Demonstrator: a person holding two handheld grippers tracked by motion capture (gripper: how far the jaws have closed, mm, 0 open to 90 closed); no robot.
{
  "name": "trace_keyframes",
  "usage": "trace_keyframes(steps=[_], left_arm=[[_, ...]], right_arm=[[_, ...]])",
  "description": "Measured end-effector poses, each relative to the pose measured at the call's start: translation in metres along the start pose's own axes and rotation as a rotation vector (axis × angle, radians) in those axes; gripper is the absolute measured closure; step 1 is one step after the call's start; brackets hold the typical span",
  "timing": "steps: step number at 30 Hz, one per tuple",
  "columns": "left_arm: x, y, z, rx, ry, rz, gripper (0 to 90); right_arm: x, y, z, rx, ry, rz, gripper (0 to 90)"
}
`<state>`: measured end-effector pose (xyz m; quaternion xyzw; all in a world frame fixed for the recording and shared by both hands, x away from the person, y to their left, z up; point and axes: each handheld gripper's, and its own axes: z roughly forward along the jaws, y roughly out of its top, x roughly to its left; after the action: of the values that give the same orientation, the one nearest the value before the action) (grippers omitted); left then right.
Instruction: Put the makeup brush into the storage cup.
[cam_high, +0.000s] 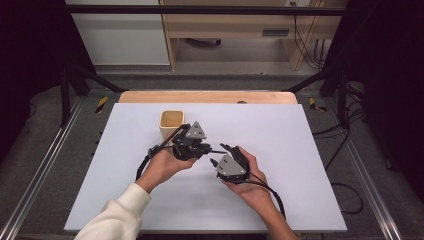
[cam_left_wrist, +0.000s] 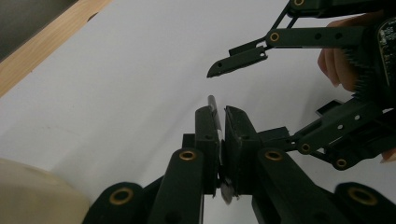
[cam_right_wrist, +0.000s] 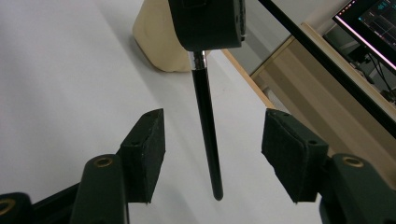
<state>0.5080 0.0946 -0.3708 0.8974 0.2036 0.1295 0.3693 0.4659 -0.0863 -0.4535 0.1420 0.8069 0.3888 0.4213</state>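
Your left gripper (cam_high: 209, 149) has its fingers clamped on a slim black pen (cam_right_wrist: 208, 135), held above the white surface (cam_high: 280, 130) near the beige cup (cam_high: 171, 123). Your right gripper (cam_right_wrist: 210, 154) has its fingers spread wide, the pen's free end between them, untouched.

Your left gripper (cam_left_wrist: 219, 135) hides most of the thin black pen (cam_left_wrist: 213, 105); the beige square cup (cam_left_wrist: 37, 196) is cut off at that view's corner.

left tongs (cam_high: 207, 149) holding pen (cam_high: 216, 151), cup (cam_high: 171, 124) behind
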Motion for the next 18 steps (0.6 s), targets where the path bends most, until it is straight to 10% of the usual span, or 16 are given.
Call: trace_keyframes(steps=[18], left_arm=[[-0.0007,-0.0008,-0.0005,0.007,-0.013,0.013,84.6]], right_arm=[[0.0018,-0.001,0.0053,-0.002,0.005,-0.011,52.0]])
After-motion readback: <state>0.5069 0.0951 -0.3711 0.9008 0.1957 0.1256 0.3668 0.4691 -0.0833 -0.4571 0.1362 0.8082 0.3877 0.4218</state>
